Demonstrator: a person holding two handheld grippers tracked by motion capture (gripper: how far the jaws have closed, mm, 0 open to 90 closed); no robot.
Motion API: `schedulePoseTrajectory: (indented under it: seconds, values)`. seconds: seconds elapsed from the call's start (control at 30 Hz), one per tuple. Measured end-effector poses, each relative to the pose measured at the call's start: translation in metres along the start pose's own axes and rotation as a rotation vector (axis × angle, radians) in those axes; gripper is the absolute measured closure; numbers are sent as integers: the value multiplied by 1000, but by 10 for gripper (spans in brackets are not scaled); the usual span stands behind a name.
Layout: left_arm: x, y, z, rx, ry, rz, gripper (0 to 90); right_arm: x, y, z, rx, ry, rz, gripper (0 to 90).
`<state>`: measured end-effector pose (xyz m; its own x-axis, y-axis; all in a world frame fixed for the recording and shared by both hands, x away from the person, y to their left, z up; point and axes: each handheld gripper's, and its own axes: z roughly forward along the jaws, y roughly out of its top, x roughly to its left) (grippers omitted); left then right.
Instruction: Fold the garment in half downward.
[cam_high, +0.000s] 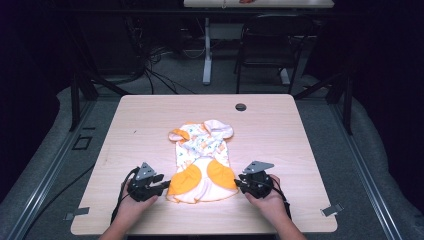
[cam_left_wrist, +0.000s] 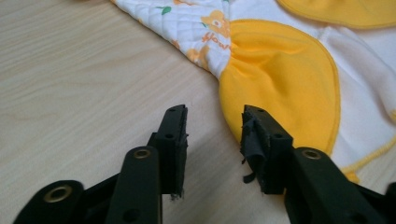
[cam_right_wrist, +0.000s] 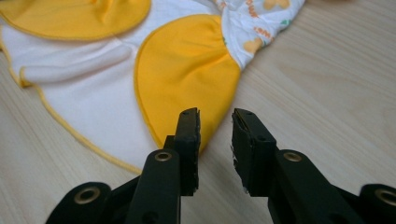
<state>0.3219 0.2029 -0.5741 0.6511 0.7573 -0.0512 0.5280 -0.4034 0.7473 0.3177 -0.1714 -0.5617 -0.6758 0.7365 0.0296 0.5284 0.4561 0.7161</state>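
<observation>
My left gripper (cam_high: 161, 186) and right gripper (cam_high: 240, 184) both stand with jaws apart and nothing between them — each sits on the tabletop (cam_high: 280, 145) just outside a yellow flap of the baby romper (cam_high: 202, 160), which lies spread flat between the two. No grasp is made yet, so I judge the work — folding, it seems — barely begun: gripping the bottom corners and everything after is still ahead.
</observation>
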Motion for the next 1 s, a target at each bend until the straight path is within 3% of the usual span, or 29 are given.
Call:
schedulePoseTrajectory:
  seconds: [0.2,0.23,0.37,0.43,0.47,0.7,0.87,1.0]
  values:
    - [2,23,10,-2,-10,-21,753,-4,21,12,28,2,-15,791]
    - [3,31,17,0,-26,-31,785,-6,28,19,31,-1,-18,823]
    - [2,41,30,13,-18,-14,868,-12,42,34,43,-1,-7,871]
    - [3,44,38,17,-24,-24,891,-13,45,37,42,-4,-8,880]
    - [3,46,42,19,-27,-46,896,-15,50,44,49,-6,-12,894]
    - [9,51,60,63,-17,-50,899,-21,60,64,85,-20,-4,895]
    - [9,50,61,68,-18,-36,900,-23,56,70,95,-11,2,898]
    - [8,49,60,73,-15,-23,900,-19,54,67,106,9,-30,899]
